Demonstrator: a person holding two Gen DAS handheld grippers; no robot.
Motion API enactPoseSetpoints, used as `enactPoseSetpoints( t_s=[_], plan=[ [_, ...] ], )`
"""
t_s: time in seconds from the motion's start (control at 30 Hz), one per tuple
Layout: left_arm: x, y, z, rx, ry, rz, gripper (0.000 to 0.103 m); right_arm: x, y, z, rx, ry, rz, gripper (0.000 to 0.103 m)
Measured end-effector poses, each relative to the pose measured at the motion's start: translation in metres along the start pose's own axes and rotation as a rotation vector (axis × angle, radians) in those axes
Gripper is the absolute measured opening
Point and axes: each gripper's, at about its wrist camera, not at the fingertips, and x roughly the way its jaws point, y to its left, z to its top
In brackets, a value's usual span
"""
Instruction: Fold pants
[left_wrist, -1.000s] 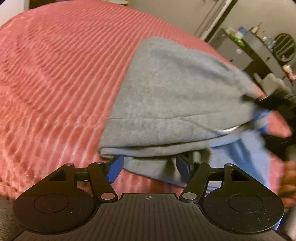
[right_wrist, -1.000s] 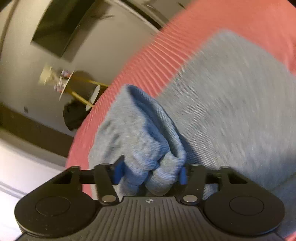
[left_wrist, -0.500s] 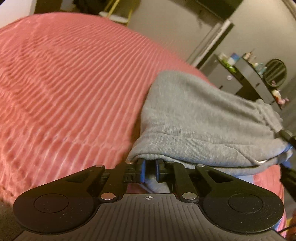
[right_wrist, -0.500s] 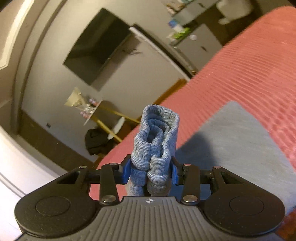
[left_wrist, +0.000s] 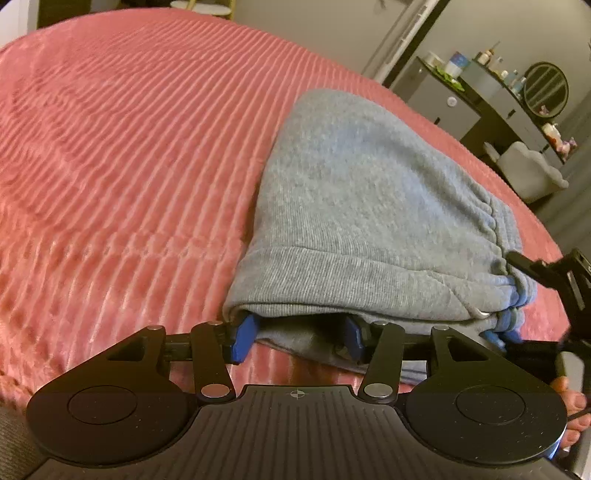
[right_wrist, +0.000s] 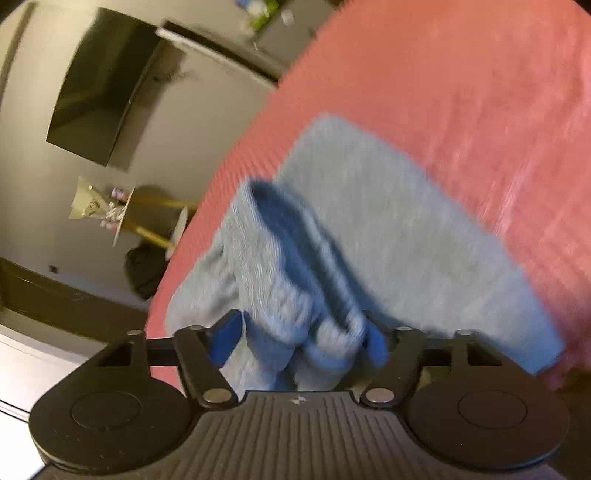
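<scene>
Grey pants (left_wrist: 373, 218) between left gripper (left_wrist: 297, 338) pads

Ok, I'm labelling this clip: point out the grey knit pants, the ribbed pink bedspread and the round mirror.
Grey knit pants (left_wrist: 362, 192), left wrist view, top folded layer.
Ribbed pink bedspread (left_wrist: 129, 147), left wrist view, bare ribs.
Round mirror (left_wrist: 546, 89), left wrist view, glass centre.

No text, label, brand, number or sign can be read in either view. The bottles and jars on the dark dresser (left_wrist: 484, 92) are too small and blurred to show any lettering.
</scene>
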Motion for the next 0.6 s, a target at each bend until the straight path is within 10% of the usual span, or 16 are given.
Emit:
enactPoseSetpoints(
  t_s=[0.13,0.2,0.6],
  plan=[
    [-0.008,0.004,0.0,-0.015,0.002,-0.02,0.056,0.013,0.013,-0.004,-0.049,0.007,-0.014,0.083],
    [-0.013,0.0,-0.002,0.015,0.001,-0.056,0.057,0.01,0.021,-0.009,-0.096,-0.03,-0.01,0.046],
    [-0.018,-0.009,-0.014,0.069,-0.021,-0.126,0.068,0.014,0.017,-0.01,-0.106,-0.02,-0.014,0.05]
  ],
)
